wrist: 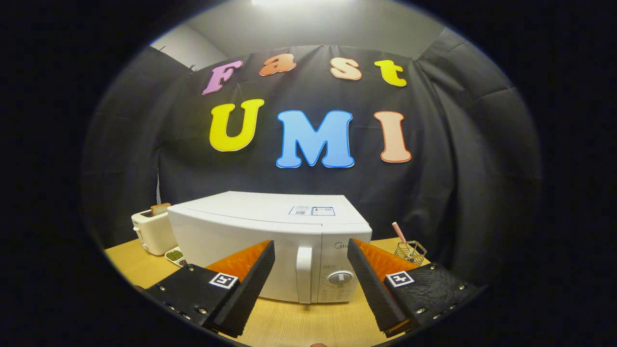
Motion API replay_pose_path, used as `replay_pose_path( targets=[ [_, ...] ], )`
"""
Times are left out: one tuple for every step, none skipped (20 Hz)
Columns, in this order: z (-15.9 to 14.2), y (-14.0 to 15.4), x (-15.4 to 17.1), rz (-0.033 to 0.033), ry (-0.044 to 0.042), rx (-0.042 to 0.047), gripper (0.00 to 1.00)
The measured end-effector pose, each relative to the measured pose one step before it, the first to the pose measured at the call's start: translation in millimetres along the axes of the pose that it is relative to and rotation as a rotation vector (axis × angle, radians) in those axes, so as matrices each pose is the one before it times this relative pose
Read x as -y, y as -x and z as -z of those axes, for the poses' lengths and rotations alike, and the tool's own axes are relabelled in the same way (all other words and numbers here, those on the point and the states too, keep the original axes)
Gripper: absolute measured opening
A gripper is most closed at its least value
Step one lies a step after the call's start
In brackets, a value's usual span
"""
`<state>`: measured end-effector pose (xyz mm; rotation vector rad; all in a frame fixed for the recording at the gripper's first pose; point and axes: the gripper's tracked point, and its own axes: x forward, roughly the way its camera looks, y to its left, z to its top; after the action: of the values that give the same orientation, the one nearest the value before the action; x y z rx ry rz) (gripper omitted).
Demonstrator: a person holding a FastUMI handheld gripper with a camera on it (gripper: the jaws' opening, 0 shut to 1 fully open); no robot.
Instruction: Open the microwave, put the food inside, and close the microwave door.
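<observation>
Gripper view: tongs [311, 262] are standing wide apart, holding nothing, hovering above the near edge of the wooden table [299, 325]. White microwave [270, 241] is sitting mid-table just beyond the fingertips, door shut. Its vertical door handle [304, 274] is showing in the gap between the two fingers, nearer the right one, not touched. Control dial [341, 277] is sitting right of the handle, just beside the right finger. Two labels are lying on the microwave top.

Left of the microwave, toward the table's back-left corner, a cream toaster [152, 233] is standing with a slice of toast [160, 208] sticking up out of the slot. A small dish [174, 255] with green and dark bits is lying in front of the toaster, touching or just beside the microwave's left side; cannot tell which.

Right of the microwave, near the table's right edge, a wire holder [410, 251] is standing with a striped straw [399, 233] leaning out of it.

Dark cloth wall is hanging behind everything.
</observation>
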<state>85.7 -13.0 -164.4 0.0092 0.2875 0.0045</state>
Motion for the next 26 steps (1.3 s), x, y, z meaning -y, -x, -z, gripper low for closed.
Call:
replay_pose_path(
  targets=[
    [6.95,-6.28,-1.03,-0.00162,-0.00148,-0.01765,0.96],
    [8.28,-5.54,-1.77,-0.00442,-0.00434,-0.02067,0.96],
    [9.26,-5.38,-1.07,-0.00119,-0.00262,-0.02329,0.96],
    [7.93,-5.21,-0.04,-0.00024,-0.00140,-0.02118,0.96],
    [6.89,-4.66,-0.79,0.00083,-0.00238,-0.01885,0.96],
    [5.95,-4.65,-1.08,-0.00100,-0.00494,-0.01829,0.96],
    [6.89,-4.29,-1.97,-0.00381,-0.00473,-0.01766,0.96],
    [5.48,-4.45,-1.69,-0.00094,-0.00310,-0.01817,0.96],
    [5.33,-4.02,-0.98,0.00174,-0.00366,-0.01685,0.96],
    [3.87,-4.01,-0.91,0.00062,-0.00548,-0.01610,0.96],
    [4.19,-3.90,-1.18,0.00190,-0.00668,-0.01117,0.97],
    [2.38,-3.83,-0.47,0.00541,-0.00548,-0.00781,0.97],
    [2.11,-3.92,2.07,0.01507,-0.00619,-0.00610,0.87],
    [1.26,-4.13,1.36,0.01009,-0.01322,-0.00909,0.81],
    [2.63,-3.14,0.38,0.01202,-0.01943,-0.01379,0.72],
    [2.50,-2.34,1.64,0.00976,-0.01832,-0.01434,0.64],
    [4.13,-0.20,-3.18,-0.00236,-0.01253,-0.01487,0.48],
    [-0.16,-1.38,-0.12,0.00872,0.01117,0.00114,0.42],
    [0.69,1.54,0.48,0.00519,0.01597,-0.00332,0.32],
    [0.57,0.78,-1.32,0.00035,0.02171,-0.01300,0.26],
    [0.70,-1.30,0.90,0.00861,0.01200,-0.01122,0.15],
    [-2.54,1.72,0.29,0.00820,0.00712,-0.00507,0.15],
    [1.81,-0.73,1.66,0.00482,0.00613,-0.01216,0.07],
    [-1.47,1.13,0.68,-0.00470,0.00007,0.00071,0.06],
    [1.60,-0.42,-1.94,-0.01216,0.01468,-0.01418,0.02],
    [-0.81,0.57,-0.80,-0.00941,0.01045,-0.00465,0.02]
  ],
)
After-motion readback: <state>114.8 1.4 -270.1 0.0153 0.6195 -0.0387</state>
